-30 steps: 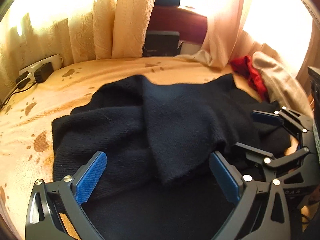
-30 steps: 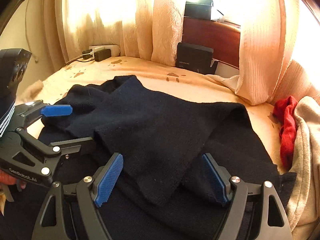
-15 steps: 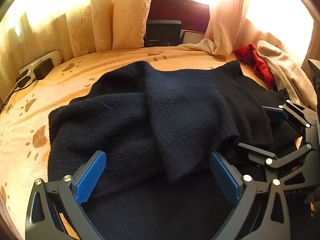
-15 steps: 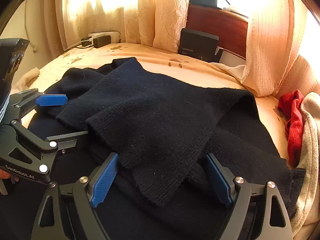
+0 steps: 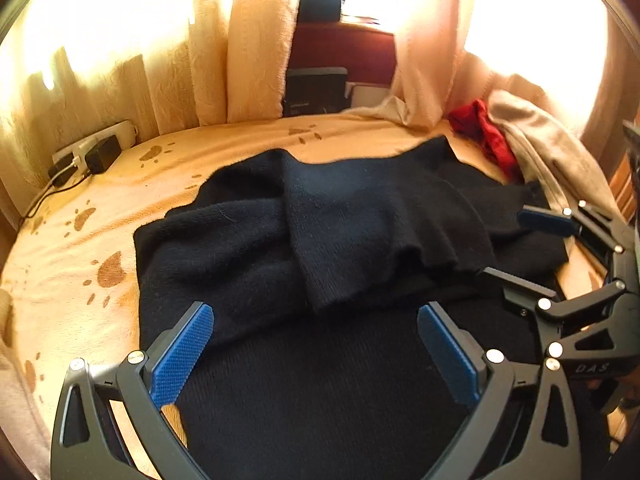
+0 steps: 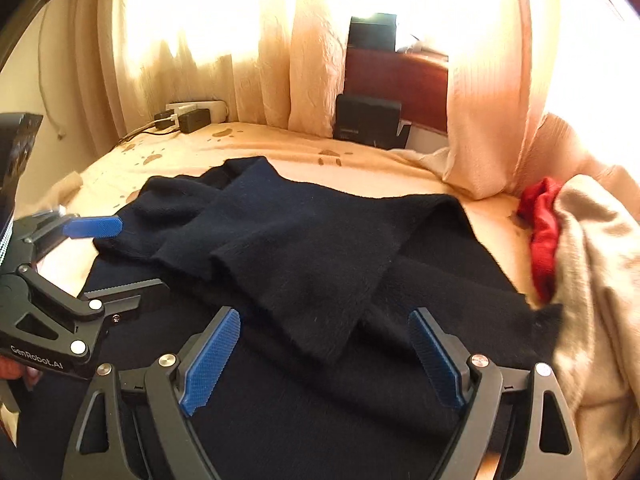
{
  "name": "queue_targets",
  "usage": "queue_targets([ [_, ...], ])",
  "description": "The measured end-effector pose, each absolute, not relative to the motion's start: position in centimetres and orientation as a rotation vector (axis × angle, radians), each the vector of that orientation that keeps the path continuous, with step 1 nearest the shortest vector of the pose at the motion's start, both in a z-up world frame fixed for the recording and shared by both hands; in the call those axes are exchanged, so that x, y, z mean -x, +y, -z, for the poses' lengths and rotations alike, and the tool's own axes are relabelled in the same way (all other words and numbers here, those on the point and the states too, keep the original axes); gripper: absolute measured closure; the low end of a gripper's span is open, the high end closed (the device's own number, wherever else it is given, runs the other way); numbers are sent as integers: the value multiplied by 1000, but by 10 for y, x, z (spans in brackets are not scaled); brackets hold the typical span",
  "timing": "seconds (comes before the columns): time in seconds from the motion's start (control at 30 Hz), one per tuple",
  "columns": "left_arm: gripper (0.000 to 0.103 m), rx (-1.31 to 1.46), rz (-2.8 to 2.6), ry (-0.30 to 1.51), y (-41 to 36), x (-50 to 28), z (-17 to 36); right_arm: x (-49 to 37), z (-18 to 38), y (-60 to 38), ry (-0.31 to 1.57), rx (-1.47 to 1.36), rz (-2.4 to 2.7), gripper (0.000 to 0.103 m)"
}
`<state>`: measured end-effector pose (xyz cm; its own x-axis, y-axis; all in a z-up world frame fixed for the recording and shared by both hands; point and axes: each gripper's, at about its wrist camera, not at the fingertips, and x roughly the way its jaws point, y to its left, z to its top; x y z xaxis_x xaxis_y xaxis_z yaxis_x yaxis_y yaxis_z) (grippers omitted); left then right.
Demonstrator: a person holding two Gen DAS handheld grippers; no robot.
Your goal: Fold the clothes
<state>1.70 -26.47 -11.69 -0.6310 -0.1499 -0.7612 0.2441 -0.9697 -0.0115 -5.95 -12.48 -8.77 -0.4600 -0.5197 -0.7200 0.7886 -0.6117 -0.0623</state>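
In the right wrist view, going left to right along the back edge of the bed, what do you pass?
White power strip with black plug adapters → pale cream curtain panel → flat black box leaning against the dark red wooden board → peach ribbed curtain → crumpled red garment → beige knitted garment.

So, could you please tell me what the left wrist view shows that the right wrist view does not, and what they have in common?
Only the left wrist view shows the left gripper head-on and the right gripper from the side.

Only the right wrist view shows the right gripper's own open jaws head-on, plus a fingertip beneath the left gripper's body.

Both show the black knitted sweater, the paw-print orange blanket, the red cloth, the beige garment and the white power strip.
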Motion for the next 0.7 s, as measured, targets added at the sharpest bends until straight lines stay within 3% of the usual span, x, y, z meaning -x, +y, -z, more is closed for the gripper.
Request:
queue_targets([
  [0.17,1,-1321,2584,198,-267,-13,148,50,111,-134,644,-913,2051,15],
  [0.4,1,-1329,2587,206,-270,-10,150,59,127,-130,600,-984,2037,4],
  [0.7,1,-1328,2584,207,-269,-14,156,55,132,-128,597,-991,2043,1],
])
